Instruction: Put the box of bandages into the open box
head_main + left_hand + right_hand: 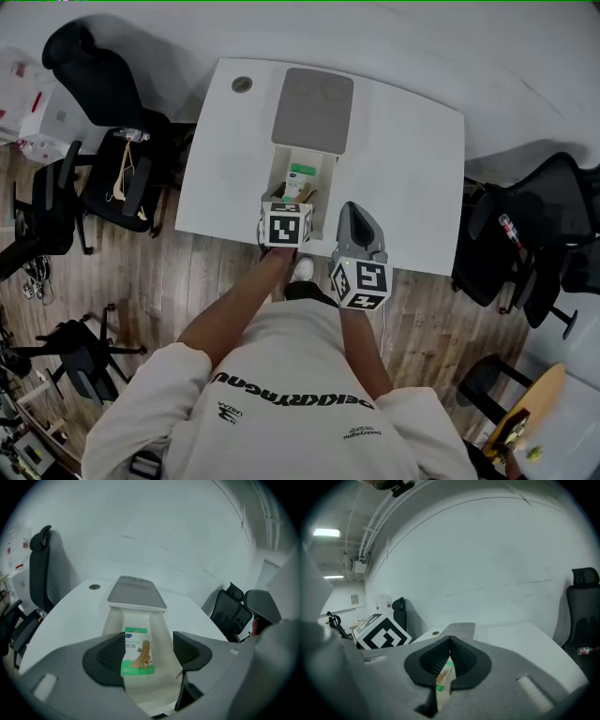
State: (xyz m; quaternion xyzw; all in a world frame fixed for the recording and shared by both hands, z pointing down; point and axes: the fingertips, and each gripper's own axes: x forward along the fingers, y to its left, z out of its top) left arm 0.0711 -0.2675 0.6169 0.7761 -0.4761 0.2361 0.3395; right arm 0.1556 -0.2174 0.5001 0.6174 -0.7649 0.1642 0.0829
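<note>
The green and white box of bandages lies inside the open white box, whose grey lid stands at its far end. My left gripper hovers over the near end of the open box. Its jaws are open, one on each side of the bandage box, and the pads do not press on it. My right gripper rests on the table just right of the open box, shut and empty. The bandage box shows through the slit below its tips.
The white table has a round cable hole at its far left corner. Black office chairs stand to the left and right. The table's near edge is at my body, with wooden floor below.
</note>
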